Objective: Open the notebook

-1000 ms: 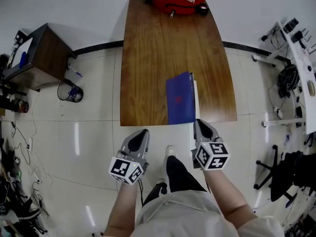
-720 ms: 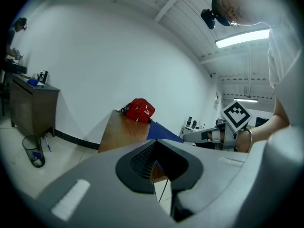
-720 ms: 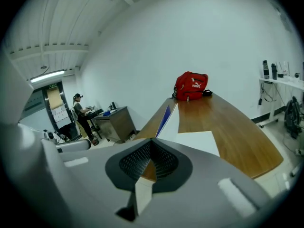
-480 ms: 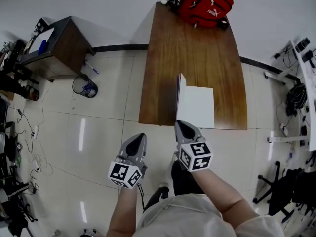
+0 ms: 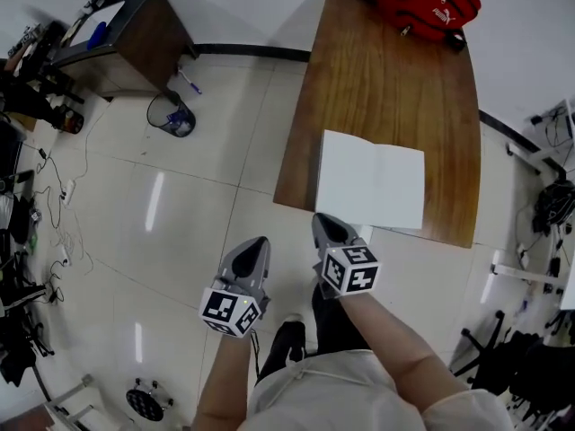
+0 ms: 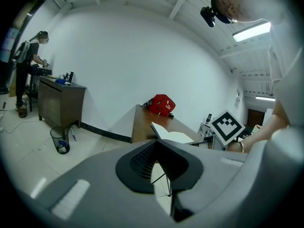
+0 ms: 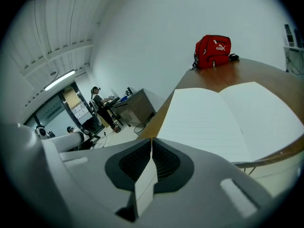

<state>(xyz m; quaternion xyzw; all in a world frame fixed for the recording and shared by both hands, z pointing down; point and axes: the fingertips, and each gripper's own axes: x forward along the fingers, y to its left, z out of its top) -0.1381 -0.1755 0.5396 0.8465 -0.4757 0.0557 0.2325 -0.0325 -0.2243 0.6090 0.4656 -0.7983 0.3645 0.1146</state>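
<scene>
Notebook (image 5: pixel 370 185) open flat, just beyond R gripper (image 5: pixel 325 220) jaws.

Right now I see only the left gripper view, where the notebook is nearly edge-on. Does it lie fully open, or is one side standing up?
Observer: Fully open. In the head view the notebook lies flat on the table, two white pages facing up.
Operator: Is anything gripping it?
Observer: The right tool is shut on a thin white sheet, apparently the notebook's near left corner.
Operator: Is there writing on the pages?
Observer: None that I can make out; the right gripper view shows only faint ruled lines.
</scene>
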